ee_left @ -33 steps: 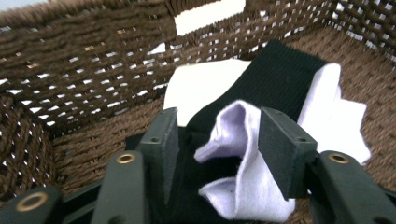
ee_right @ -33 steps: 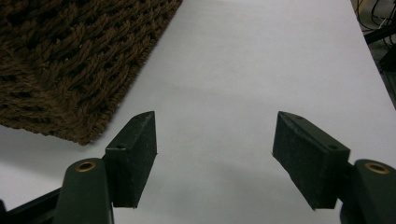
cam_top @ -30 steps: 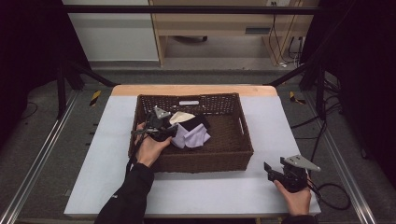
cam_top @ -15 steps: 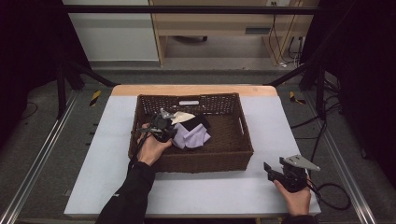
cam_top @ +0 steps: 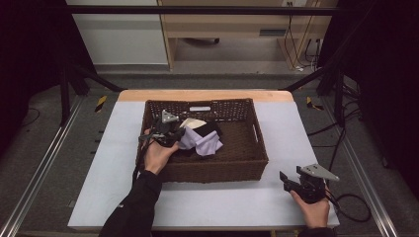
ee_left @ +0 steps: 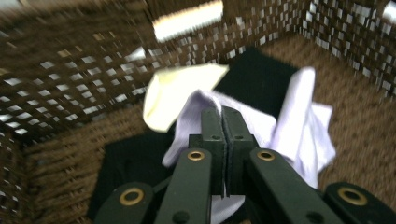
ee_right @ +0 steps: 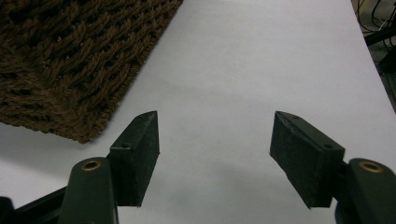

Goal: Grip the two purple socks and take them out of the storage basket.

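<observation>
Before you stands the table (cam_top: pixel 123 163), its top covered in pale white-grey, with a strip of bare wood along the far edge. A brown wicker basket (cam_top: pixel 212 171) rests directly on it, toward the far middle. Nearer you than the basket and to its right, your right hand (cam_top: pixel 314 211) rests on the table's near edge.

No legible text, labels or numbers — pale tag on wicker basket (cam_top: pixel 257 148) rim (ee_left: pixel 187 19) blurred, unreadable.
</observation>
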Demonstrator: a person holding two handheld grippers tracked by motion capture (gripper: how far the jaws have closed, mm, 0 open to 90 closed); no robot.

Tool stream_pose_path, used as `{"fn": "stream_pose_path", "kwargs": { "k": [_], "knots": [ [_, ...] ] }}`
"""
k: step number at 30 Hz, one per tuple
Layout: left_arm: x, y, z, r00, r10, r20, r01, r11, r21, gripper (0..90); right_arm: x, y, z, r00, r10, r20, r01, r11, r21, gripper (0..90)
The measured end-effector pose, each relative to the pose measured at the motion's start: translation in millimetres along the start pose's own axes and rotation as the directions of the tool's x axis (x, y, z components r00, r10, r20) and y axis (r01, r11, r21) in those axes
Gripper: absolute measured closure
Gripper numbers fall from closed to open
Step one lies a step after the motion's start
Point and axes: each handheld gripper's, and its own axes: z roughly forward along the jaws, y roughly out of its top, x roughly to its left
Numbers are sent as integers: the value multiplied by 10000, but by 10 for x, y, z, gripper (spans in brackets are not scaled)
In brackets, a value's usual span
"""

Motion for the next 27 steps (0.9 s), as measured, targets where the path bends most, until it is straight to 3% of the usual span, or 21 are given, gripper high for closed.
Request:
{"fn": "stream_pose_path", "kwargs": {
  "k": [4, 6, 9, 14, 18, 21, 27],
  "knots": [
    [29, 65, -115, 9995, -107, -288, 77, 9946, -1033, 884, 2, 1, -1, 10000, 30, -21, -30, 10000, 9, 329],
    [46, 101, -163, 9993, -94, -375, 45, 9918, -1281, 885, -2, 0, 0, 10000, -16, 1, 16, 10000, -6, 330],
    [73, 181, -279, 9984, -228, -522, 126, 9822, -1873, 885, 1, -2, -1, 10000, -4, 10, 4, 10000, 12, 331],
    [78, 311, -506, 9982, -463, -373, 343, 9606, -2760, 885, 0, -1, -1, 10000, 9, -2, -9, 10000, 10, 331],
    [59, 383, -687, 9989, -407, -217, 318, 9488, -3141, 885, 3, -3, -1, 10000, -4, -26, 4, 10000, 44, 330],
    [46, 395, -781, 9993, -292, -242, 201, 9482, -3172, 885, 0, -2, -4, 10000, -3, 5, 3, 10000, 26, 331],
    [65, 381, -1008, 9998, -205, -66, 169, 9374, -3478, 885, 0, -5, -7, 10000, -31, -9, 31, 10000, 34, 330]
  ]
}}
